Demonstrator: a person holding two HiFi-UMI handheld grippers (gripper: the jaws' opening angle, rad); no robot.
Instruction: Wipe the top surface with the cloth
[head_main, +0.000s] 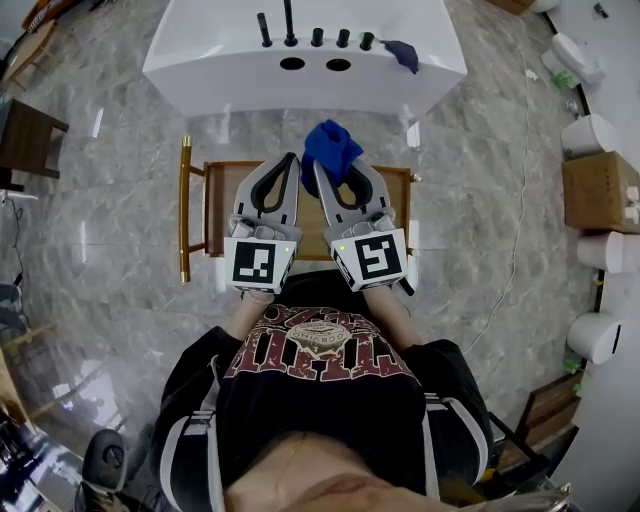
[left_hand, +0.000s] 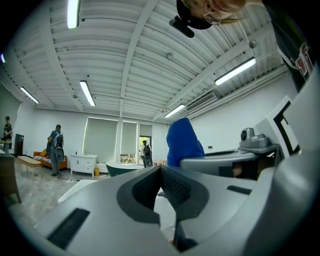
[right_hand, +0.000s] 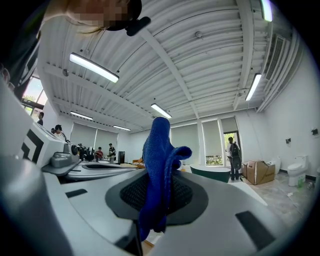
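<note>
A blue cloth (head_main: 333, 146) is pinched in my right gripper (head_main: 321, 166), whose jaws are shut on it. In the right gripper view the cloth (right_hand: 159, 160) stands up out of the shut jaws and folds over at its top. My left gripper (head_main: 292, 158) is right beside it, shut with nothing between its jaws. Both grippers are tilted upward, over a small wooden table (head_main: 218, 200) with a brown top. In the left gripper view the cloth (left_hand: 182, 142) rises just behind the shut left gripper (left_hand: 161, 172).
A white bathtub-like unit (head_main: 200, 70) with black taps stands beyond the table, another dark blue cloth (head_main: 403, 52) on its rim. White toilets (head_main: 590, 135) and a cardboard box (head_main: 598, 190) line the right. A dark stool (head_main: 30, 135) is far left. People stand in the distance (left_hand: 56, 150).
</note>
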